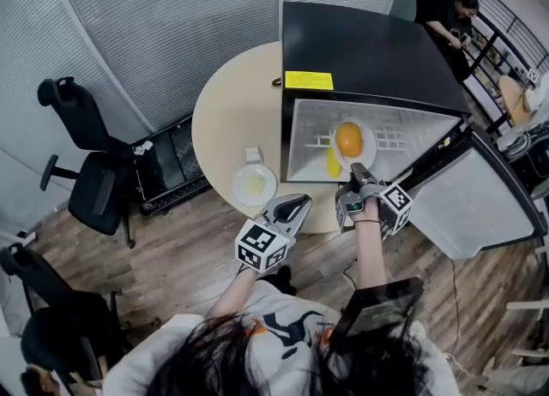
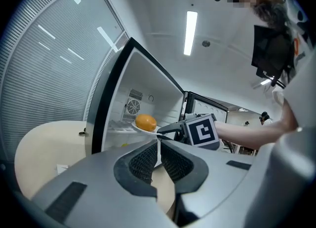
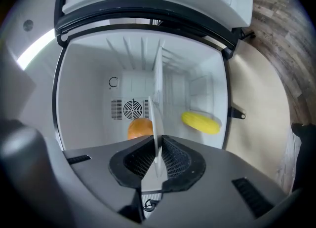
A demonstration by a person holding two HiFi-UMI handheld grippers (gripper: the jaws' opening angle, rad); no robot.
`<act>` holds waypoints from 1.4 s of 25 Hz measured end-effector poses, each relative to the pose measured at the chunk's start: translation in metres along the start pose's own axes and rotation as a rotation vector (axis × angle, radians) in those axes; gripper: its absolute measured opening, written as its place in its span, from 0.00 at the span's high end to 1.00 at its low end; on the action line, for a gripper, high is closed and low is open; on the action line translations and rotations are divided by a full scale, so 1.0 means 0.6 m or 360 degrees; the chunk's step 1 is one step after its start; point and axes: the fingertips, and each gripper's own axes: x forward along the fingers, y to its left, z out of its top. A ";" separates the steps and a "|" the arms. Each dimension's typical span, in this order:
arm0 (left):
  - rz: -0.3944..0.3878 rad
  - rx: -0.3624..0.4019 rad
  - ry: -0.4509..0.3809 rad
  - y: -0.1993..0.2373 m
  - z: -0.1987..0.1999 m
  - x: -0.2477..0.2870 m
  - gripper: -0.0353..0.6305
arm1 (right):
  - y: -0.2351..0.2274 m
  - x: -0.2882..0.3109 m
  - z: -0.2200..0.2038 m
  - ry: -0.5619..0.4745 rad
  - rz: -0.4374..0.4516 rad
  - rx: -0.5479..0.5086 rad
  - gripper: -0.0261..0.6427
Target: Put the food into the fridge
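Observation:
The small black fridge (image 1: 369,51) stands open on the round table (image 1: 227,111). My right gripper (image 1: 357,182) is shut on the rim of a white plate (image 1: 367,147) carrying an orange (image 1: 348,139), held just inside the fridge. In the right gripper view the plate (image 3: 157,108) stands edge-on between the pads, with the orange (image 3: 139,127) behind it and a yellow corn cob (image 3: 201,122) lying inside to the right. My left gripper (image 1: 296,207) hangs shut and empty at the table's front edge. In the left gripper view the orange (image 2: 145,122) shows past that gripper (image 2: 159,148).
A second white plate (image 1: 255,185) with pale yellow food and a small white block (image 1: 253,155) sit on the table left of the fridge. The fridge door (image 1: 480,197) swings out to the right. Office chairs (image 1: 90,171) stand at the left. A person (image 1: 448,17) stands behind.

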 end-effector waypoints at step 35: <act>0.0005 -0.0020 -0.0006 0.024 0.009 0.003 0.93 | 0.061 -0.002 0.031 -0.0250 -0.0207 -0.0990 0.62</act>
